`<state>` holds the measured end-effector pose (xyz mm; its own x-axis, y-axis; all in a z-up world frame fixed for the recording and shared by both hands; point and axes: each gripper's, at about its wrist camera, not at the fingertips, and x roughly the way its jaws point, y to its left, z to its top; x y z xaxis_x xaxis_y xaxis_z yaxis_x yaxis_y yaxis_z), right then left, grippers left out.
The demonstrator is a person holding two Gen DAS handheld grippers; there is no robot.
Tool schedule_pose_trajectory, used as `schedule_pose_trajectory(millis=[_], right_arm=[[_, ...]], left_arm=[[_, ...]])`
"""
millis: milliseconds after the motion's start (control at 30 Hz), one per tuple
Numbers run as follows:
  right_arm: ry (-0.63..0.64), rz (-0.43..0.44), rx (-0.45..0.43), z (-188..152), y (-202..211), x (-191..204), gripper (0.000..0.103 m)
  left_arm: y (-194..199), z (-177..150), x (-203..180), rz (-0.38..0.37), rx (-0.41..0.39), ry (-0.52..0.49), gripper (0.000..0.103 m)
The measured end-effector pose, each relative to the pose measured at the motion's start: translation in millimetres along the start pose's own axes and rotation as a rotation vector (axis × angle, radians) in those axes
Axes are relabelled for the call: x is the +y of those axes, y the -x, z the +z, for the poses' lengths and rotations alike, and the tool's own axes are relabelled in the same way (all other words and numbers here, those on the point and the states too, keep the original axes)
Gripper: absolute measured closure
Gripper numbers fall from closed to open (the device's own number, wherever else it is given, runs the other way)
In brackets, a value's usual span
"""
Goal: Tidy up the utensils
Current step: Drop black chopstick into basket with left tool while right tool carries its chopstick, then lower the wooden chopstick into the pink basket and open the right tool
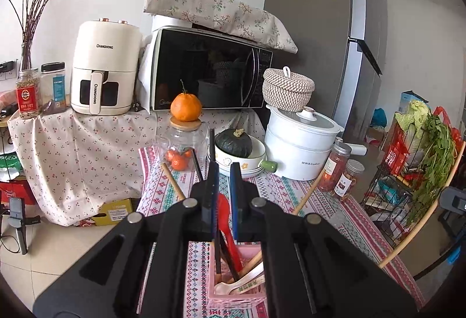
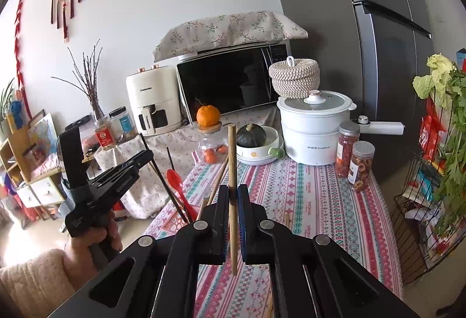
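A patterned tablecloth [image 2: 314, 201] is covering the table in a small kitchen corner, with a microwave [image 1: 209, 70] and a cream air fryer [image 1: 103, 67] sitting on a flowered cloth behind it and a grey fridge [image 2: 364, 26] standing to the right. At the back of the table a white pot [image 2: 314, 128] is carrying a woven basket [image 2: 294, 79] on its lid, a dark squash is resting in a bowl [image 1: 241, 157], and an orange [image 1: 185, 107] is sitting on the lid of a glass jar [image 1: 183, 143].

The left gripper [image 1: 224, 172] is hovering above a pink holder [image 1: 236, 291] at the near edge of the table. Its jaws are standing a little apart, and a dark chopstick [image 1: 212, 146] is lying against the left finger; whether it is actually being pinched cannot be told. The holder is already keeping a red spoon [image 1: 225, 219], a white spoon [image 1: 241, 284], dark chopsticks and a wooden one.

The right gripper [image 2: 233, 195] is clamping a wooden chopstick [image 2: 232, 160] between its pads, holding it nearly upright above the tablecloth, with its lower end hanging free below the fingers. In the right wrist view the left gripper is showing off to the left, beside the red spoon sticking up.
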<state>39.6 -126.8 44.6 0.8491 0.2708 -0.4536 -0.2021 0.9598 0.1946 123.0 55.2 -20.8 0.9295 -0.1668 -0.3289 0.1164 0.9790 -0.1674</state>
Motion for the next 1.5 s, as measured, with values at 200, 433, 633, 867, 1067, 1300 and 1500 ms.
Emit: schedule_pose_trajectory(millis=[200,433,633,867,1067,1300,1500], right_arm=[[-0.002,0.033,-0.020,7.6,1.3,9.9,0.097],[0.004,0.095,-0.062,23.7,0.4,33.8,0.097],[-0.015,0.135,-0.105,36.4,-16.4,53.7,0.097],[-0.028,0.134,-0.062,28.4,-66.9,69.7,0.097],[-0.081,0.143,-0.007,16.0,-109.2,65.2,0.097],[-0.101,0.102,-0.002,16.0,-118.7,49.6,0.096],[-0.108,0.067,-0.004,16.3,-119.6,38.5,0.097]], left_arm=[[18.9,2.2,0.4,-0.027,0.049,-0.009,0.051],[34.6,-10.2,20.4,-0.020,0.217,0.008,0.021],[42.1,-26.9,41.0,-0.011,0.303,0.014,0.020],[43.4,-36.4,59.1,-0.001,0.366,0.034,0.020],[42.6,-33.6,64.7,-0.012,0.367,0.075,0.020],[39.7,-33.8,62.7,-0.022,0.375,0.078,0.020],[38.3,-34.9,64.3,-0.019,0.384,0.087,0.020]])
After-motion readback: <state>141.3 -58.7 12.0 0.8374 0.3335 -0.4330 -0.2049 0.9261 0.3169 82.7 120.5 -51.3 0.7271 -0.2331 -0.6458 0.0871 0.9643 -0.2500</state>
